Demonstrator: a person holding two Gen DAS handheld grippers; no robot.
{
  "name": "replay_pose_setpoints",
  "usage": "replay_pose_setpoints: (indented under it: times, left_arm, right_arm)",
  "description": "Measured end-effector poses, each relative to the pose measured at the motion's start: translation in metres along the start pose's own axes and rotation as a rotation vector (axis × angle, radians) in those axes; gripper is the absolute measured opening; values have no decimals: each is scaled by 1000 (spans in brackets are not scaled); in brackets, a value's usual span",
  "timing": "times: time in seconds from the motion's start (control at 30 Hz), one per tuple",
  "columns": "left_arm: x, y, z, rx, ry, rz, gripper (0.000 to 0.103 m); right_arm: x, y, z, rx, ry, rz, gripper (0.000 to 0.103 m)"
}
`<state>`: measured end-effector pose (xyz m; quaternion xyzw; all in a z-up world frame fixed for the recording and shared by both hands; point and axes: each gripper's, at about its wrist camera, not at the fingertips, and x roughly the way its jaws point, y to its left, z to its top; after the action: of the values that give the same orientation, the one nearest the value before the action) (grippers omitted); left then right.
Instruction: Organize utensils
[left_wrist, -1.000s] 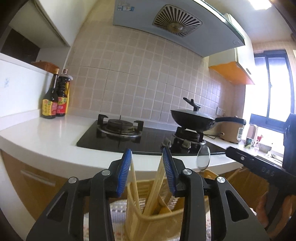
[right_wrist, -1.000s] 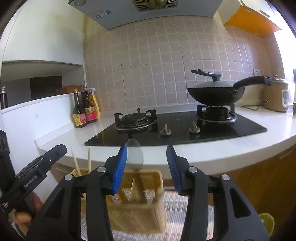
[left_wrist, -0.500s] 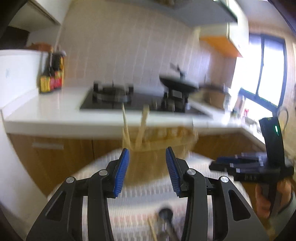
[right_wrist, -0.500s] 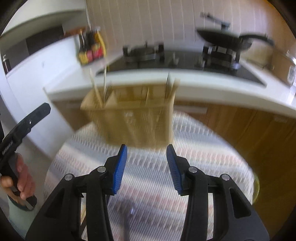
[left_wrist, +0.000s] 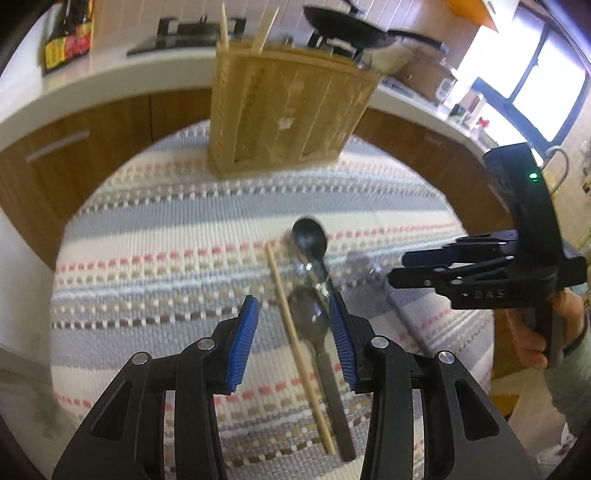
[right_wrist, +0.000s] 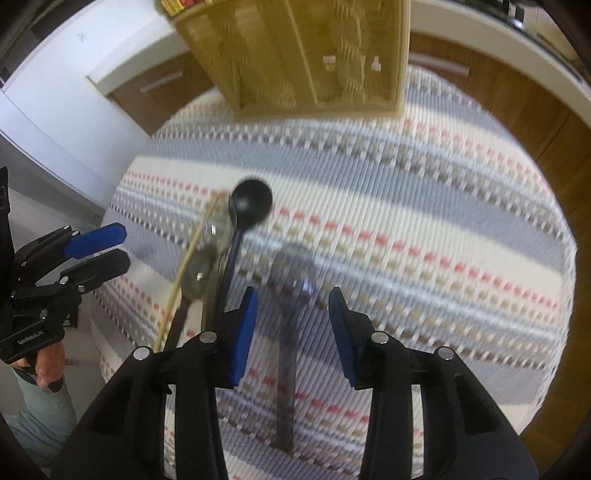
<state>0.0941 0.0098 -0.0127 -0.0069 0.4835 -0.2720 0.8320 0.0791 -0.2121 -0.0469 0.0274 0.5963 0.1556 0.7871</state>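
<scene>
A wooden utensil holder stands at the far side of a striped round table, with chopsticks standing in it; it also shows in the right wrist view. On the cloth lie a black spoon, a metal spoon and a wooden chopstick. My left gripper is open above the chopstick and metal spoon. My right gripper is open above a blurred dark-handled spoon. The black spoon lies to its left.
A white counter with a gas hob and black wok runs behind the table, with sauce bottles at the left. Wooden cabinet doors stand below it. The right gripper shows at the left view's right side.
Both grippers have dropped and tilted down from the holder's top towards the tablecloth. The loose spoons and chopstick have come into view under the open jaws.
</scene>
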Motion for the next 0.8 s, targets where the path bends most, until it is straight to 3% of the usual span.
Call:
replay_pose_setpoints:
  times: [0.13,0.27,0.47,0.53,0.57,0.63,0.8]
  left_arm:
    - [22,1,-2,10,90,18,37]
    - [38,-15,-4,115,151,129,29]
    - [50,-24,-8,152,231,155,26]
    - [50,-24,-9,161,237,153,23]
    - [51,-24,-9,167,241,159,10]
    - [51,-24,-9,161,251,140,2]
    - [40,-9,-13,119,224,201,0]
  right_arm:
    - [15,2,-2,5,47,-17,33]
    - [24,18,-4,-49,69,-82,31]
    - [37,49,-9,-174,97,-204,19]
    - [42,56,-11,-196,102,-219,13]
    - [43,59,-12,-208,102,-224,12]
    - [44,63,-16,-214,101,-219,11]
    - [34,49,-27,-188,94,-220,10]
